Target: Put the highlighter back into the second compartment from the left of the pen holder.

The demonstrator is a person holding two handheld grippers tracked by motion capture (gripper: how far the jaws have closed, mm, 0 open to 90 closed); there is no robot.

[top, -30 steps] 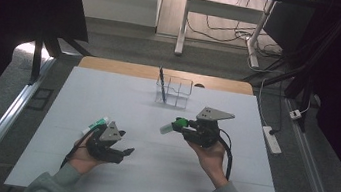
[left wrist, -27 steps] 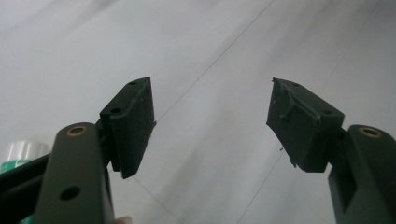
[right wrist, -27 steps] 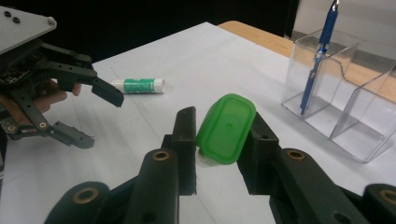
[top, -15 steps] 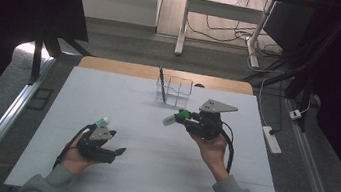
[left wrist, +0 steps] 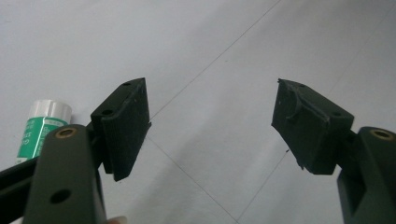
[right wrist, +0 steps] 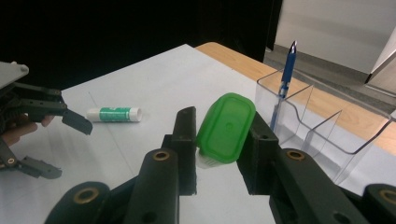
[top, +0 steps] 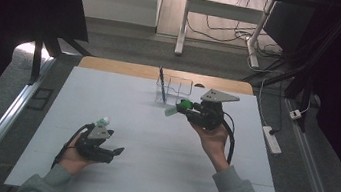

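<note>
My right gripper [top: 184, 109] is raised over the white table, shut on a small white object with a green cap [right wrist: 226, 128]. It hangs just in front of the clear plastic organizer [top: 179, 88], where a blue pen [top: 160, 79] stands. Near the front left, my left gripper [top: 112, 151] lies low on the table. Its jaws have just been opening, and in the left gripper view [left wrist: 210, 112] nothing is between them. A green-and-white glue stick [top: 103, 121] lies on the table just beyond that gripper, outside the jaws [left wrist: 44, 126].
The organizer [right wrist: 303, 126] has several compartments, with the pen [right wrist: 287, 65] in the leftmost one. From the right gripper view, the glue stick [right wrist: 114, 113] lies left of my jaws, with the left gripper [right wrist: 70, 147] beyond it. A wooden strip [top: 112, 65] edges the table's far side.
My right gripper has risen and moved away from the person toward the organizer with the green-capped object. The left hand has hardly moved, and the glue stick lies where it was.
</note>
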